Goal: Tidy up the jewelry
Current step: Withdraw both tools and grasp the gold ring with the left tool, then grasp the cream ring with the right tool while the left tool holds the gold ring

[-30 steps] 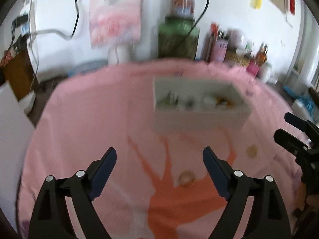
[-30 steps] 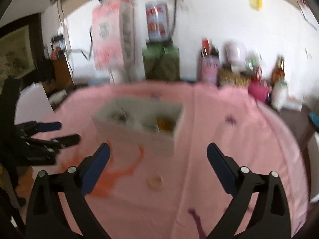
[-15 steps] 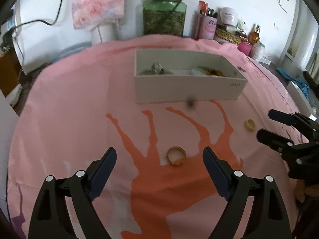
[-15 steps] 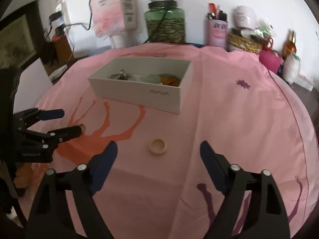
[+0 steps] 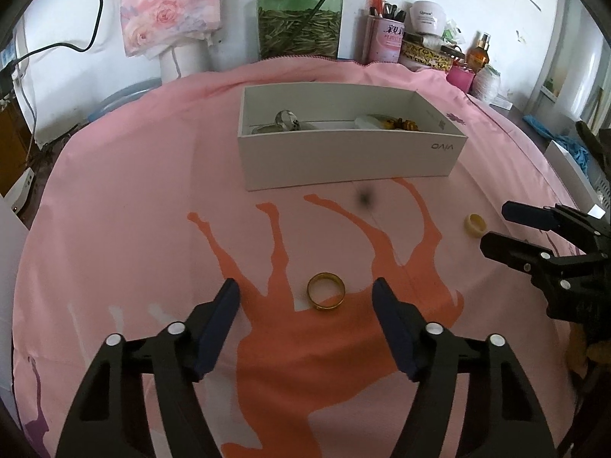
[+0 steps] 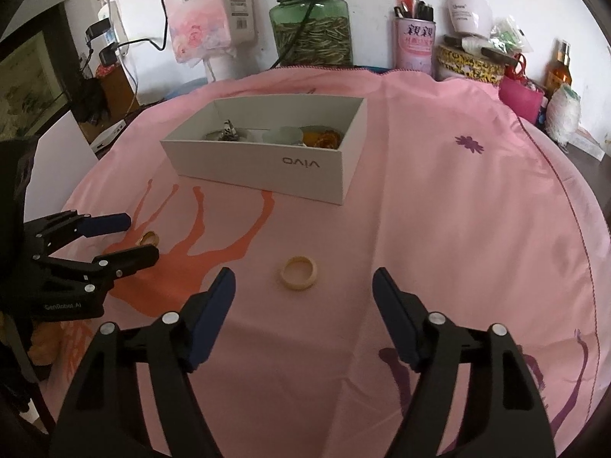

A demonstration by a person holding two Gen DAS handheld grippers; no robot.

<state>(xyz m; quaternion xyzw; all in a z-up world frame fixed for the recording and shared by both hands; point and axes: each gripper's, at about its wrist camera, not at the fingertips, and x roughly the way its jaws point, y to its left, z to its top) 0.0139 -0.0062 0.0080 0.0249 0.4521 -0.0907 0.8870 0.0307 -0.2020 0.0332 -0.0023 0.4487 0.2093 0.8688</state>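
Note:
A gold ring point(image 5: 326, 291) lies on the pink cloth, on an orange print. It sits between the tips of my left gripper point(image 5: 305, 290), whose jaws are closing without touching it. A cream ring point(image 6: 298, 273) lies flat between the tips of my right gripper point(image 6: 303, 278), also closing and clear of it. Each gripper shows in the other's view: the right gripper point(image 5: 508, 229) beside the cream ring point(image 5: 475, 225), the left gripper point(image 6: 137, 238) around the gold ring point(image 6: 149, 237). Behind stands an open white box point(image 5: 351, 160) point(image 6: 259, 164) with several jewelry pieces inside.
At the cloth's far edge, by the wall, stand a green glass jar point(image 5: 299, 24), a pink tissue pack point(image 5: 170, 4), a pink pen cup point(image 6: 414, 44) and small bottles. Cables hang on the left. A small dark spot point(image 5: 364, 196) marks the cloth before the box.
Both views have tipped down toward the cloth and sharpened. Both pairs of jaws have narrowed. Each ring now lies nearer its gripper's tips.

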